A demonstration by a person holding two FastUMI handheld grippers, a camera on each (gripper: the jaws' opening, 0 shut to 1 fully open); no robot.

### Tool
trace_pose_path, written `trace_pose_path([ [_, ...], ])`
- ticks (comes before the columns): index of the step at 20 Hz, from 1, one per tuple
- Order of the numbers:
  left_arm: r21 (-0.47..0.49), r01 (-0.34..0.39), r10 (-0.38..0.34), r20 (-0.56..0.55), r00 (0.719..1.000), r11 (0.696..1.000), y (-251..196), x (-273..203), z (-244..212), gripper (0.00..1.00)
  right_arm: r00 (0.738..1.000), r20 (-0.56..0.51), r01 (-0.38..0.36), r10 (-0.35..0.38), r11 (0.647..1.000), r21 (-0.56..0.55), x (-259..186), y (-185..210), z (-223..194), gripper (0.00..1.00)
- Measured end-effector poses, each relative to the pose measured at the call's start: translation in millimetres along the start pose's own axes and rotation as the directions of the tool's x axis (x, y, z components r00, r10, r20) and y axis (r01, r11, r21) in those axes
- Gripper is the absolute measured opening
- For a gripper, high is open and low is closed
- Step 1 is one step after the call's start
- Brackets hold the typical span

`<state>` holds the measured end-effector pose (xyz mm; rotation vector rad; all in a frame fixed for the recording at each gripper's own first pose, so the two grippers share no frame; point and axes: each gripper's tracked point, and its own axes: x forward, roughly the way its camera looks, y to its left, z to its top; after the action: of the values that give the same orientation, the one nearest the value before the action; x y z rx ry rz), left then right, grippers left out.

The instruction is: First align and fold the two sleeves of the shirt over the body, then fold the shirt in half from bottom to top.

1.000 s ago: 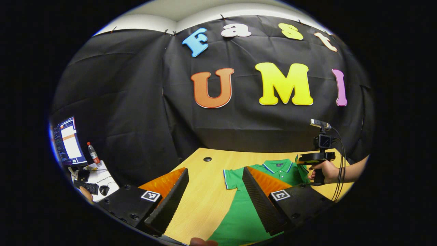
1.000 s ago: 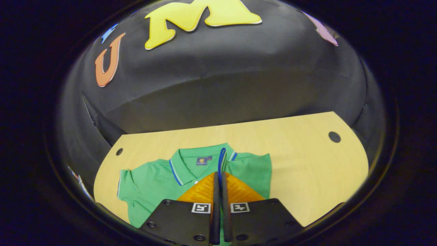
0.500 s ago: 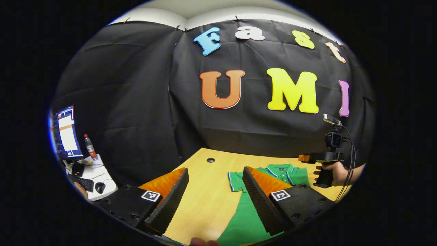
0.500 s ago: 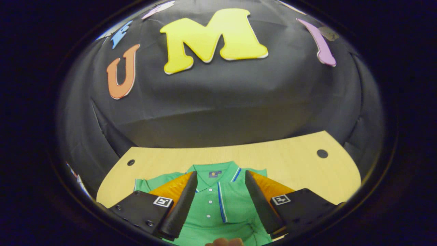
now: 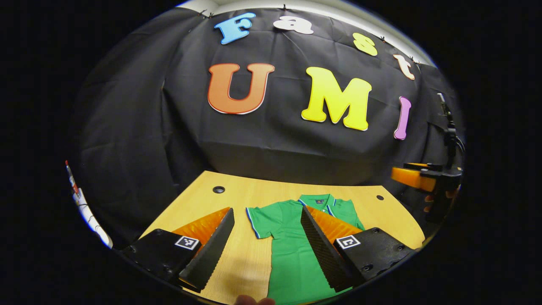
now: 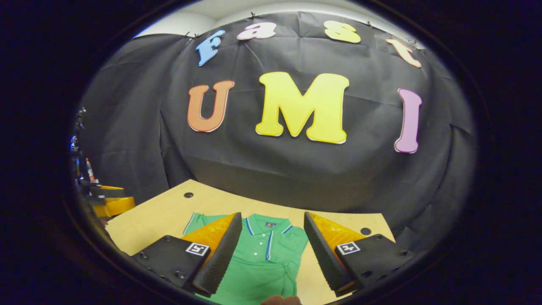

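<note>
So the green polo shirt is lying flat on the wooden table, collar toward the back edge by the black cloth wall, hem toward the near edge where the person stands.

Going left to right in the left gripper view: the left sleeve is spread out flat toward the table's left side, not folded in yet. The left gripper hangs above the near edge with its jaws spread wide and nothing between them, and that sleeve sits right in the gap, so my guess is it's lining up to grab the cuff. Over at the far right, the right gripper is held up off the table past its right edge, with the holder's fingers just peeking out under it.

In the right gripper view the right one is released too, jaws wide apart, hovering above the chest area with the collar framed between the fingers. The right sleeve looks already tucked over the body there, since the shirt's right side reads as a straight line, but I can't tell for sure.

Room-wise: bare wood left of the sleeve and along the back edge, with cable holes at the back corners. Plenty of space to swing the sleeve inward.
</note>
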<state>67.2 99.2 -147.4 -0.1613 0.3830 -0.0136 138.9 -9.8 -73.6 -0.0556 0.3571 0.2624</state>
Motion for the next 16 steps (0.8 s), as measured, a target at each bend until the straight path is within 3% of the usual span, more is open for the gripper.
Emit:
trace_pose_path([
  [5,-0.033,0.021,-0.025,-0.143,0.989,0.999,26,68,-38,0.99,1.0,0.004,0.022,-0.022,1.0,-0.011,-51,-16,-2,0.9],
  [8,-0.08,0.013,-0.031,-0.236,0.971,0.997,32,107,-66,0.99,0.998,-0.048,0.044,-0.045,0.999,-0.008,-68,-19,-27,0.9],
  [11,-0.194,0.017,-0.08,-0.321,0.944,0.981,29,140,-99,0.99,0.993,-0.101,0.064,-0.064,0.998,-0.006,-78,-23,-51,0.93],
  [12,-0.221,0.014,-0.091,-0.343,0.935,0.975,30,151,-109,0.99,0.991,-0.119,0.067,-0.067,0.998,-0.003,-81,-22,-60,0.9],
  [16,-0.288,0.018,-0.128,-0.366,0.922,0.957,41,187,-129,0.99,0.975,-0.213,0.088,-0.071,0.993,0.075,-93,-16,-102,0.9],
])
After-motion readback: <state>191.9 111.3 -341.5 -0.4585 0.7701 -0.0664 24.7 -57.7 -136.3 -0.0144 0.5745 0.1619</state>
